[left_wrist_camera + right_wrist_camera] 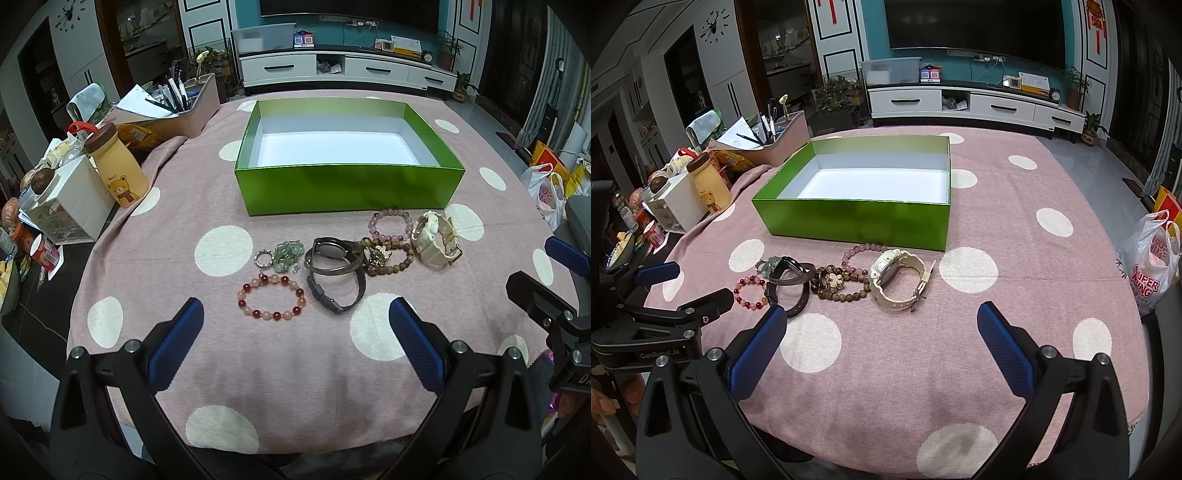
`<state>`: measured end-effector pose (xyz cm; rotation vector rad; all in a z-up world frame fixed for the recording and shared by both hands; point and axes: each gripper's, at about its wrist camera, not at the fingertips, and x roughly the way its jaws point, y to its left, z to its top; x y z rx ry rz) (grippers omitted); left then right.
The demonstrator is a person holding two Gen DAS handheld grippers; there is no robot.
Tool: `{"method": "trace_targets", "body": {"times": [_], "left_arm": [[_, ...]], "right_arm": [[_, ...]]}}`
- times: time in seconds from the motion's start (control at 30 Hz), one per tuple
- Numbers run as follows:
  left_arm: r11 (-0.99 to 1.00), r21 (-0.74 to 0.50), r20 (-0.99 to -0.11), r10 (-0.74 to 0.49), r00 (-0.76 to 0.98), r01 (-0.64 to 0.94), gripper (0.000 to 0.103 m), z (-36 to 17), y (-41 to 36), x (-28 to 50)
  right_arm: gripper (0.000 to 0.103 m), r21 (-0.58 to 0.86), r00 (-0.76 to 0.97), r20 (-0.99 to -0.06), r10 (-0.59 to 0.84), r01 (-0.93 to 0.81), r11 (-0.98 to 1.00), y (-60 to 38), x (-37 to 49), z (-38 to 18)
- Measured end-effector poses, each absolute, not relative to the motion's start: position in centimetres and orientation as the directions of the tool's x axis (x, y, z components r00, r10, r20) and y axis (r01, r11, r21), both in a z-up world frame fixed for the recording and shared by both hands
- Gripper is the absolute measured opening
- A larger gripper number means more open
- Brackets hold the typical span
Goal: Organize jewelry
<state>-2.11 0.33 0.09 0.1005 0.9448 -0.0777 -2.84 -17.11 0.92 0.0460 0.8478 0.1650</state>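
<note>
Jewelry: round-bead bracelets [272,297], dark strap watch [334,275], chunky cream watch [436,238] clustered on the woven polka-dot cloth [258,369] before a glossy green box [347,184] | left gripper [295,347] gaping, empty | right gripper [881,350] gaping, empty

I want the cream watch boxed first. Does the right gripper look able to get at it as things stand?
Probably yes. The right gripper is open, and the cream watch lies on the cloth just ahead of it with bare cloth between. Only the wooden bead bracelet sits close on the watch's left.
</note>
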Motion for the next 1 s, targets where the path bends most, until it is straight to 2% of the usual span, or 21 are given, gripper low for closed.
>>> {"method": "trace_targets", "body": {"times": [0.33, 0.67, 1.0], "left_arm": [[0.992, 0.042, -0.817, -0.033, 0.576, 0.116, 0.101, -0.3, 0.2, -1.9], [0.989, -0.1, -0.818, -0.145, 0.557, 0.11, 0.101, -2.7, 2.9, -1.8], [0.983, -0.181, -0.843, -0.176, 0.508, 0.039, 0.101, -6.1, 5.3, -1.1]], "right_arm": [[0.102, 0.116, 0.647, -0.744, 0.169, -0.123, 0.986, -17.1, -2.9, 1.0], [0.102, 0.172, 0.609, -0.752, 0.251, -0.186, 0.967, -17.4, -2.6, -2.2], [0.102, 0.234, 0.579, -0.754, 0.31, -0.204, 0.95, -17.3, -2.0, -4.8]]}}
